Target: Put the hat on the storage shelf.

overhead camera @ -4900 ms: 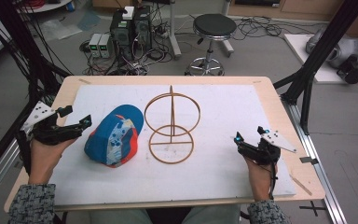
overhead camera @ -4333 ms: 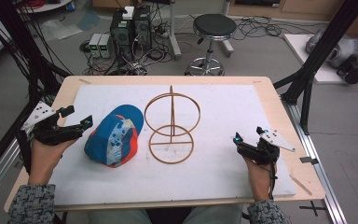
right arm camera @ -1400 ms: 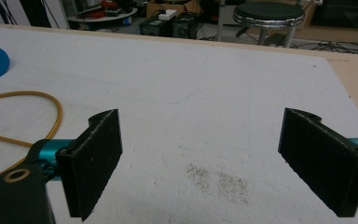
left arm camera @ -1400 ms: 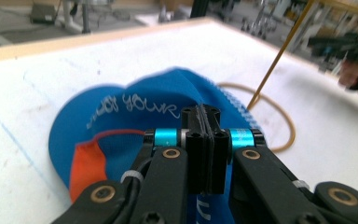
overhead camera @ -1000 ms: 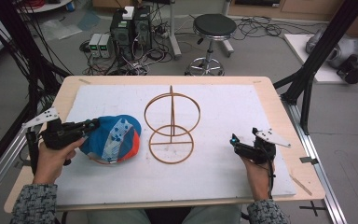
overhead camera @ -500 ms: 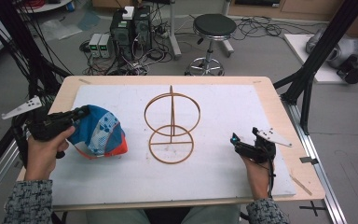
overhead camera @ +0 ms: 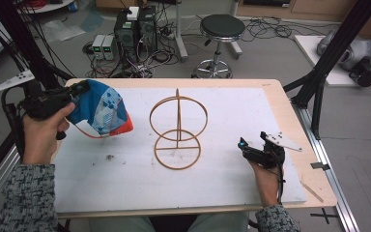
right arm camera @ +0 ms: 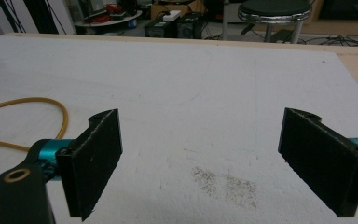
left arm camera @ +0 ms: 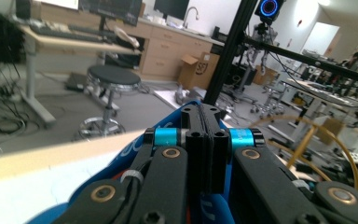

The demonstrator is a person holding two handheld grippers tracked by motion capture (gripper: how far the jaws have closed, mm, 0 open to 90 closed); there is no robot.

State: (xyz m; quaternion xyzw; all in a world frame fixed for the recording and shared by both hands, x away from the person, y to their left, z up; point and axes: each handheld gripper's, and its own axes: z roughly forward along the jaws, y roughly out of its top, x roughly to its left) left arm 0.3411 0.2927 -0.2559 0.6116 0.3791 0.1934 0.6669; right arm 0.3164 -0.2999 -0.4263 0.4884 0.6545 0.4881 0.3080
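Since the earlier frame I had lifted the cap [overhead camera: 100, 109] clear of the white mat [overhead camera: 125, 174]; it hung above the mat's left edge, left of the wooden ring stand [overhead camera: 178, 128]. Left gripper [overhead camera: 77, 90] clamped the cap's fabric, jaws pressed together. Right gripper [overhead camera: 245, 147] rested low at the mat's right, jaws wide apart, holding nothing.

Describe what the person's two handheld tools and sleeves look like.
Both tools are black, with flat rectangular black pads and turquoise metal collars at the jaw pivots, plus brass-coloured pins on the linkage. Each carries a pale grey three-cornered plate on top and trails a black cable. The left tool and right tool match. The sleeves are speckled grey-and-white knit.
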